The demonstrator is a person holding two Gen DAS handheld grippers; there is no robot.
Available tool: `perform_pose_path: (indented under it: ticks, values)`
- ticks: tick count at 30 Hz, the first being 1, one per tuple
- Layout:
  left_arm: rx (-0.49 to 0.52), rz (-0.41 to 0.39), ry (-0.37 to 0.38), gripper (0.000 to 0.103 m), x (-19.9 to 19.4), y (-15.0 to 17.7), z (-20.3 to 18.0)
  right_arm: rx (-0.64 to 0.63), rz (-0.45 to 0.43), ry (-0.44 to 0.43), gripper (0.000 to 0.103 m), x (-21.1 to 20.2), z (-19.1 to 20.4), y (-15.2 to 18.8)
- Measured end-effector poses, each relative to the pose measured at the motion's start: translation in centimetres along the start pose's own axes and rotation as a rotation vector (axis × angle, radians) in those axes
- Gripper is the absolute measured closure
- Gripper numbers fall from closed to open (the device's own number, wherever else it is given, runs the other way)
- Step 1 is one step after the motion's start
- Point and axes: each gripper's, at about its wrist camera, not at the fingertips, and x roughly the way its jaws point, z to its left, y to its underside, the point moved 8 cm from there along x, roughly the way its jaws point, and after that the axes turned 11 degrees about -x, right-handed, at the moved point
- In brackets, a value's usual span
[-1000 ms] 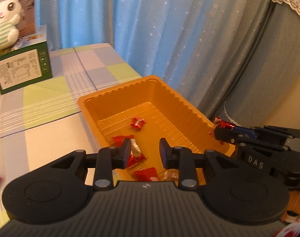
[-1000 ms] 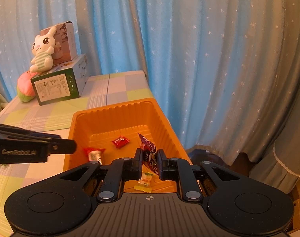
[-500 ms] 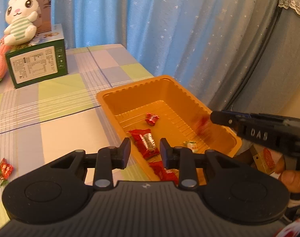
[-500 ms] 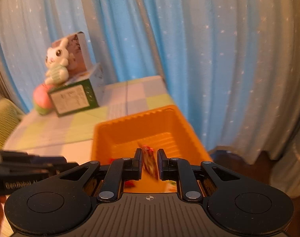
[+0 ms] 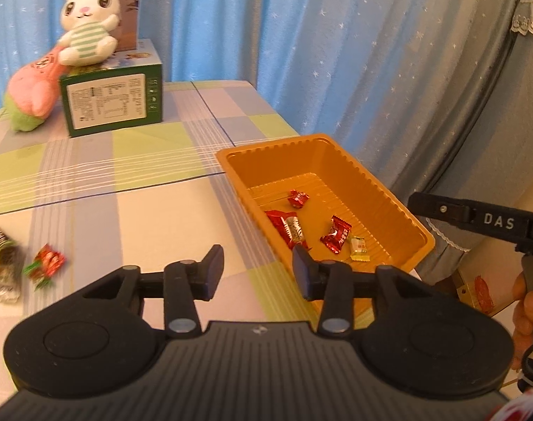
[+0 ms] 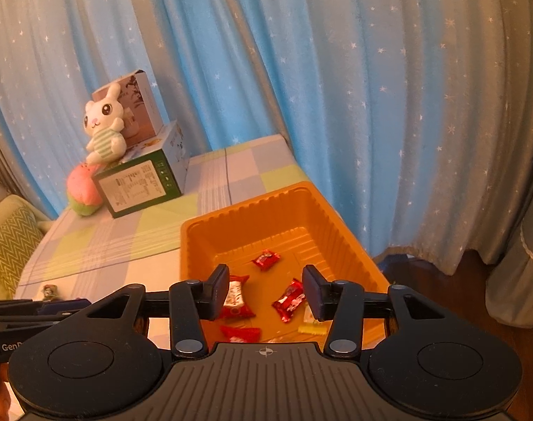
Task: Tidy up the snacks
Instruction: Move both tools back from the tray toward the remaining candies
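Observation:
An orange tray point(image 5: 277, 145) point(image 6: 248, 210) sits at the table's right edge and holds several wrapped snacks, among them a red candy point(image 5: 336, 236) point(image 6: 289, 300) and a long red-and-white packet point(image 5: 289, 228) point(image 6: 236, 298). My right gripper point(image 6: 266, 293) hovers over the tray's near end, its jaws opening with nothing pinched between them. My left gripper point(image 5: 257, 273) hangs over the tablecloth just left of the tray, its jaws also opening and empty. A red-green candy point(image 5: 45, 266) and a dark wrapper point(image 5: 5, 266) lie loose on the table at far left.
A green box point(image 5: 112, 101) with a bunny plush point(image 5: 87, 38) on top and a pink plush point(image 5: 31, 94) beside it stands at the table's back. Blue star curtains hang behind. The table drops off just right of the tray. A green cushion point(image 6: 6, 242) lies at the left.
The right gripper opened and the red candy it held dropped into the tray. The left gripper drew away from the tray to the left and opened wider.

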Motion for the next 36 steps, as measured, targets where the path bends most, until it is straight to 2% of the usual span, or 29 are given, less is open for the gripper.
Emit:
perform_pose_path:
  ticks: [7,15,28,36]
  values:
    - [-0.027,-0.034,-0.018,0.053,-4.1,0.8,1.5,0.0,-0.01,-0.026,0.051,-3.1,3.1,0.1]
    - [-0.052,-0.081,-0.061,0.045,-8.7,2.0,4.1,-0.026,0.006,-0.083,0.049,-4.9,7.8,1.6]
    - [-0.143,-0.105,-0.175,0.043,-14.2,5.2,12.3,-0.083,0.049,-0.189,0.048,-4.5,15.1,4.3]
    - [-0.197,-0.132,-0.218,0.043,-16.0,5.5,16.2,-0.12,0.066,-0.219,0.048,-3.7,18.2,4.8]
